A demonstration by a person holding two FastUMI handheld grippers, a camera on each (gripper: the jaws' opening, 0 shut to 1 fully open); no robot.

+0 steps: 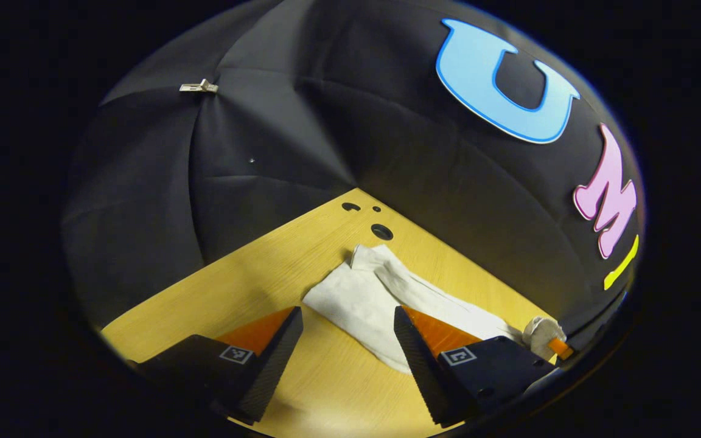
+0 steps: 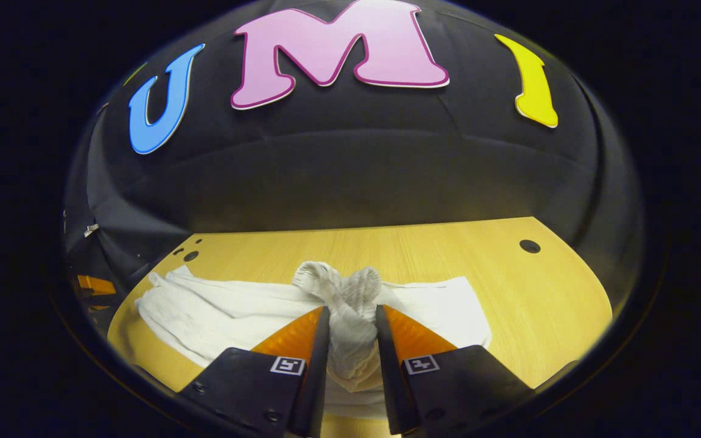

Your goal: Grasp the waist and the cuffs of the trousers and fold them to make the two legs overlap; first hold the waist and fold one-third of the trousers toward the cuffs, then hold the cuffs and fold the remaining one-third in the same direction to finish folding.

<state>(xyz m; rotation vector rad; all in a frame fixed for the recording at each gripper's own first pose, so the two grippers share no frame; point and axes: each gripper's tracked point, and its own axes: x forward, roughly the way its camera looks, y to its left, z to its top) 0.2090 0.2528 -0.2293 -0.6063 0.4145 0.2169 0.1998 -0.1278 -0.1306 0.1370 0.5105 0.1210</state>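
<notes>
My right gripper (image 2: 352, 340) jaws pinch a bunch of the trousers (image 2: 216, 316); left gripper (image 1: 348, 359) jaws spread, empty, over bench (image 1: 253, 274). Legs look overlapped; thirds folds prob. left.

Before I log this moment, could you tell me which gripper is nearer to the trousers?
Right. The right gripper is shut on a bunched fold of the trousers; the left gripper hangs open just above them.
</notes>
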